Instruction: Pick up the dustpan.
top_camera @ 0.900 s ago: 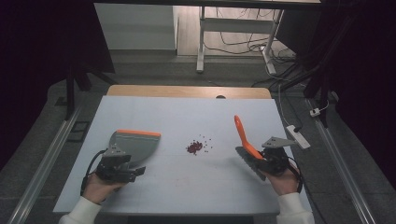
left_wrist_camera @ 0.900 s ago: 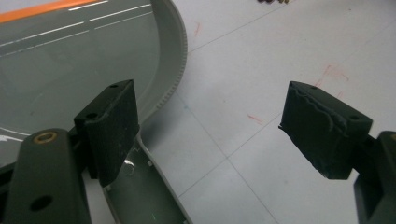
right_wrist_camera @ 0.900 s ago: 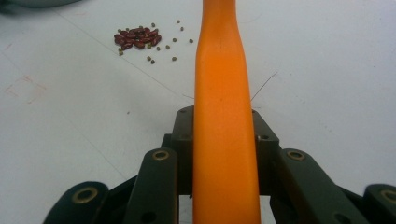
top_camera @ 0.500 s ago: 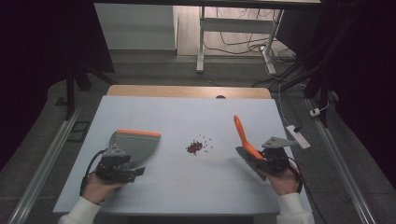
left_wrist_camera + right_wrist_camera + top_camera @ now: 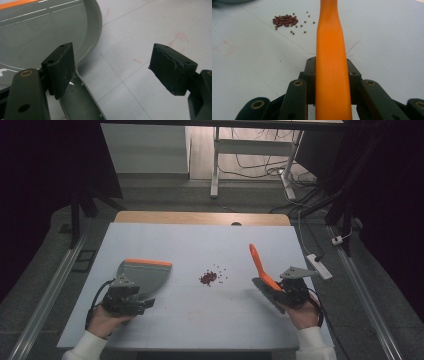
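Right tool (image 5: 332, 75): jaws clamped on the orange brush handle (image 5: 331, 50), bristle end near the surface (image 5: 200, 320). Handle looks like stiff, smooth plastic, so probably slippery; a grip low on the neck is best.

Left tool (image 5: 117, 72): jaws apart, straddling the grey dustpan (image 5: 37, 32) handle, not closed on it. Pan looks light and rigid; take the handle.

Beans (image 5: 209, 277) lie loose mid-surface between the 2 tools; they'll roll.

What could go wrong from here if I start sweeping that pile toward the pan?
1. The left gripper is open around the dustpan handle, not clamped; a push could slide the pan.
2. The small green seeds lie scattered beside the red beans; the brush in the right gripper could flick them away.
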Action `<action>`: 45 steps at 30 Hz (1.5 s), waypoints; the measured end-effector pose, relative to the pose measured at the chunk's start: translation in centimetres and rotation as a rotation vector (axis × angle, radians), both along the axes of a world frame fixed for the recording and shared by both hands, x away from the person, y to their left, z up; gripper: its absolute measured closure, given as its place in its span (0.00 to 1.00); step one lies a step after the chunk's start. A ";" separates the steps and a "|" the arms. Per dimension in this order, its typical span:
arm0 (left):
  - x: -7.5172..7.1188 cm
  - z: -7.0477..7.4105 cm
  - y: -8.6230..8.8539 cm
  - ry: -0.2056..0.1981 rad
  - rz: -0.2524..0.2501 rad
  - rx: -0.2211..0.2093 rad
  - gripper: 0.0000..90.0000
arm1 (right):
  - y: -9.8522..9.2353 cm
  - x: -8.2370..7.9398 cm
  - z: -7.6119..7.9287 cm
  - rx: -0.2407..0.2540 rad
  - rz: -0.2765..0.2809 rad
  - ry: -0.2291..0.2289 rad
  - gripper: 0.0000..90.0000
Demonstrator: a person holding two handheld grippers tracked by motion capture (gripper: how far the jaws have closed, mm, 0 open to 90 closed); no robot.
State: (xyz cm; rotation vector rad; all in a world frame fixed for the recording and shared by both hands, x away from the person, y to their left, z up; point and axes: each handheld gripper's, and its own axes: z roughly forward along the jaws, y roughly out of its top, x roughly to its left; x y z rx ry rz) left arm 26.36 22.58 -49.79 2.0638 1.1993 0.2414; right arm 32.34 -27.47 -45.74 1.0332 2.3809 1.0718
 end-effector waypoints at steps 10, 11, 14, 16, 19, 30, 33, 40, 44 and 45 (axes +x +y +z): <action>-0.1 0.3 -0.1 0.001 -0.013 0.004 0.23 | 0.1 0.0 0.1 0.003 -0.003 -0.005 0.77; -0.1 0.3 -0.2 0.001 -0.015 0.005 0.23 | 0.1 0.0 0.1 0.004 -0.003 -0.005 0.77; -0.2 0.6 -0.4 0.005 -0.026 0.017 0.23 | 0.1 0.0 0.1 0.005 -0.004 -0.006 0.77; -0.1 0.8 -0.6 0.024 -0.011 0.032 0.21 | 0.1 -0.1 0.1 0.005 -0.004 -0.006 0.77; 0.1 0.9 -0.4 0.052 0.032 0.033 0.21 | 0.1 -0.1 0.1 0.004 -0.002 -0.002 0.77; 0.2 1.4 0.3 0.073 0.076 0.039 0.21 | 0.2 -0.2 0.2 0.007 -0.003 -0.010 0.77; 0.3 1.5 0.7 0.082 0.107 0.038 0.20 | 0.2 -0.2 0.1 0.005 -0.001 -0.008 0.77; 0.5 1.9 1.8 0.112 0.180 0.030 0.19 | 0.2 -0.2 0.1 0.004 0.001 -0.012 0.77; 0.5 1.9 2.5 0.139 0.196 0.031 0.18 | 0.2 -0.2 0.0 0.004 0.003 -0.011 0.77; 0.5 2.0 2.6 0.147 0.198 0.033 0.17 | 0.2 -0.2 0.0 0.004 0.002 -0.010 0.77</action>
